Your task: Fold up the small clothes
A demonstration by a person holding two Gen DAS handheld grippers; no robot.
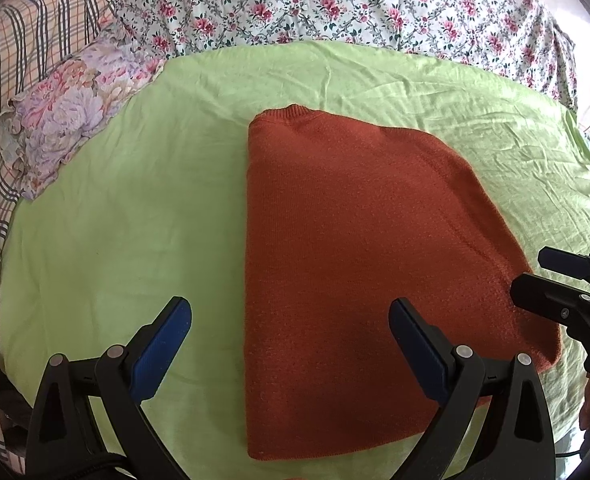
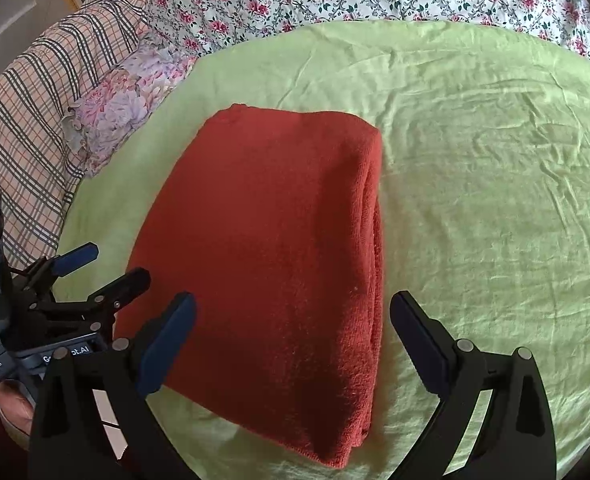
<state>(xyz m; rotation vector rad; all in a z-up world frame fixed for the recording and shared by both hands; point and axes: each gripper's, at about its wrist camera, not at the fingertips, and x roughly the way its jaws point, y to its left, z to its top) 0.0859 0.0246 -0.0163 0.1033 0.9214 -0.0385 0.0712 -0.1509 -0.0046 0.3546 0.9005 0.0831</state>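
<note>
Left gripper (image 1: 291, 344) and right gripper (image 2: 293, 340), jaws spread, above folded rust sweater (image 1: 355, 264).

Both wrist cameras look down from near, side by side, sharing the rust sweater (image 1: 359, 264) on the green sheet (image 2: 495, 160).

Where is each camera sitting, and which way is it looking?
Left wrist: sits on the left gripper, looking forward and down past its open blue fingers at the folded rust sweater; the right gripper shows at its right edge.
Right wrist: sits on the right gripper, looking forward and down; the left gripper shows at its left edge.
Both share the sweater, green sheet and flowered pillow.
</note>
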